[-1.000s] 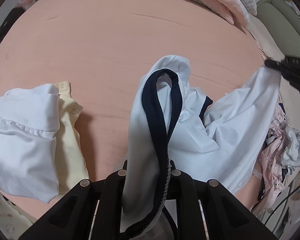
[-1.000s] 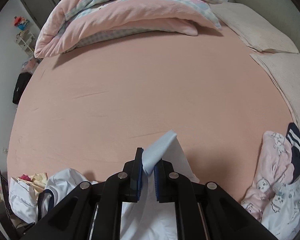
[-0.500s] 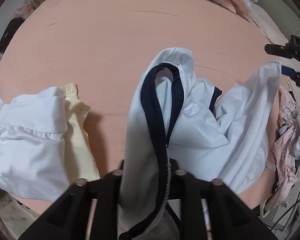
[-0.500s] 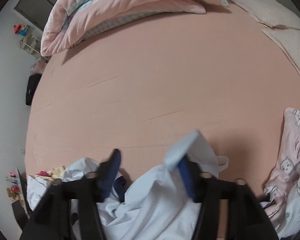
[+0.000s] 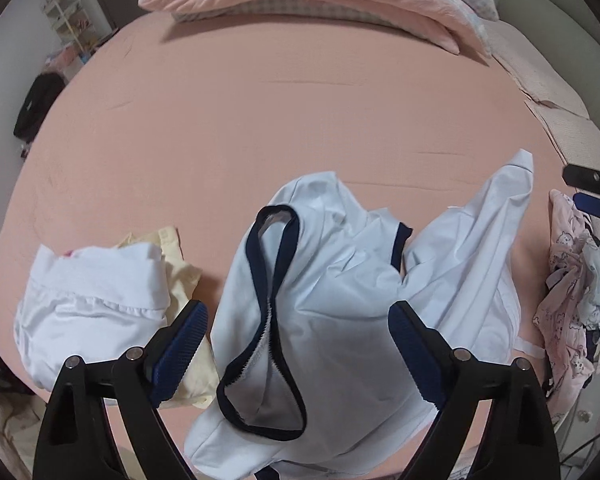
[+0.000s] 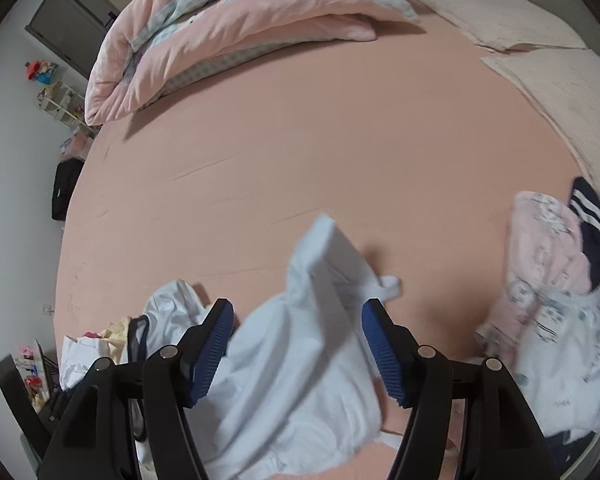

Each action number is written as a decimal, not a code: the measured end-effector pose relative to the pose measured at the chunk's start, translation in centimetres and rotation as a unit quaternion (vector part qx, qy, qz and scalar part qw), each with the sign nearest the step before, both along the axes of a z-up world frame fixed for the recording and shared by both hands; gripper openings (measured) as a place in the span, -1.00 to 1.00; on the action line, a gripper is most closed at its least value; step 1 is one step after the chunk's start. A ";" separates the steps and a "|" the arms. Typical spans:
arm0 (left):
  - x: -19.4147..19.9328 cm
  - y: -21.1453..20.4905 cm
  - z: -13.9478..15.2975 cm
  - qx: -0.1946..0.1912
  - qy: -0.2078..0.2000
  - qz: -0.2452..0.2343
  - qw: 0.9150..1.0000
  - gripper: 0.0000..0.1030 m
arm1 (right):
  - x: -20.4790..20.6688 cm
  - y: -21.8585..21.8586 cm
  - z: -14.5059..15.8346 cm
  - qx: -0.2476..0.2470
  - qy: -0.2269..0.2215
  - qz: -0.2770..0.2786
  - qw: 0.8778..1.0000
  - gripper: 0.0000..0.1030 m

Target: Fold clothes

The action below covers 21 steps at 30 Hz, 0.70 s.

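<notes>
White and yellow clothes (image 5: 100, 300) sit at the bed's (image 5: 260, 120) left edge; the pale blue shirt (image 5: 332, 300) lies crumpled between, under both spread, empty claws, left claw (image 5: 296, 356) and right claw (image 6: 296, 352). Grabbing bunched layers risks a crooked fold; the pink pile (image 6: 540, 264) crowds the right

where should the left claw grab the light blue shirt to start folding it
Grip the light blue shirt at the navy-trimmed opening, coming from the near edge of the bed. That bound edge lies on top, nearest the open left claw.
</notes>
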<state>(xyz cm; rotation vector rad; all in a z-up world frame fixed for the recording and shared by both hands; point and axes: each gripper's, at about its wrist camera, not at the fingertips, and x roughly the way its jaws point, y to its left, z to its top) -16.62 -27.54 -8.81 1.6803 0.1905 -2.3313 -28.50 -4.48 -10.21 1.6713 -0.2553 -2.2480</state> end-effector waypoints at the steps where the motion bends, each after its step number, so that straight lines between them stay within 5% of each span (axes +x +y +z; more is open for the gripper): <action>1: -0.1 0.3 0.1 -0.003 0.001 -0.004 1.000 0.79 | 0.4 0.5 0.1 0.001 0.001 -0.003 1.000 0.30; 21: -5.1 9.8 -3.7 -0.025 -0.031 -0.087 0.995 0.79 | 6.4 5.9 -6.1 -0.045 -0.061 -0.031 0.997 0.40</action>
